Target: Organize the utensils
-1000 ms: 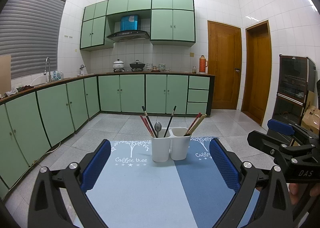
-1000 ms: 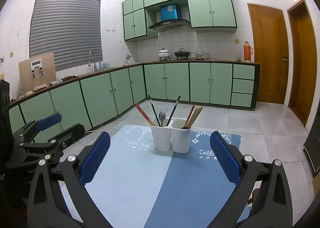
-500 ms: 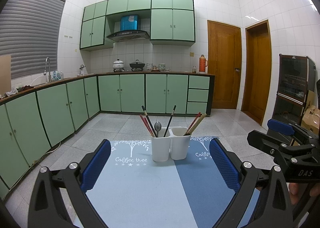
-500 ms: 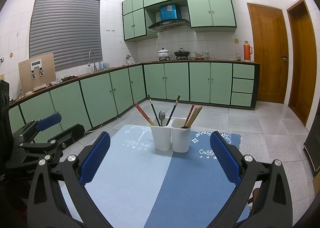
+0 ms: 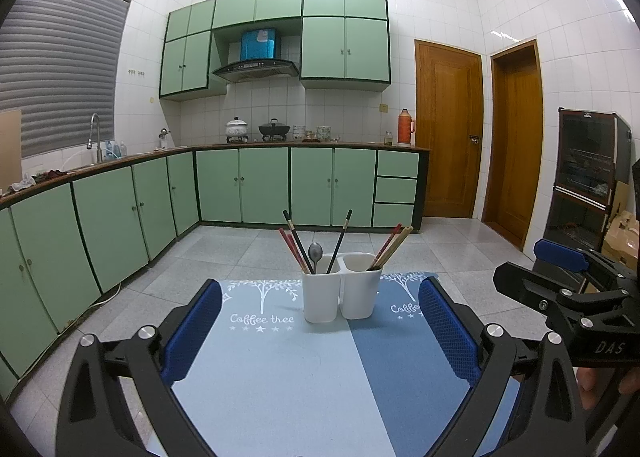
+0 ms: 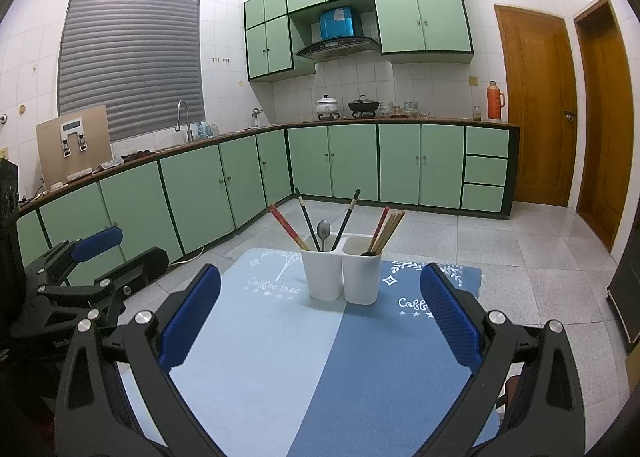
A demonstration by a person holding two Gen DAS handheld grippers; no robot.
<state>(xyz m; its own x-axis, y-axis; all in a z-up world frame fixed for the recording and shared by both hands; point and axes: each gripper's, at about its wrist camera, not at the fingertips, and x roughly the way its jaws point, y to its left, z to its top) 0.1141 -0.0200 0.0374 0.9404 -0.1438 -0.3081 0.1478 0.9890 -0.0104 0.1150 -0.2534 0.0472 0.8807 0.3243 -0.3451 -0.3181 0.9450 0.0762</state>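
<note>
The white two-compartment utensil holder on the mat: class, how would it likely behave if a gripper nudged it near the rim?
The holder is tall with a narrow base, so a high push may tip it. The chopsticks and spoon lean loosely and would probably rattle or shift. It looks like light plastic, so it may slide on the mat.

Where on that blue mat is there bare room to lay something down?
The whole near stretch of the two-tone blue mat is bare, bordered by the white two-compartment plastic holder at the far side and the open blue-padded fingers at each side. It is crowded only inside the holder, where chopsticks and a metal spoon stand.
</note>
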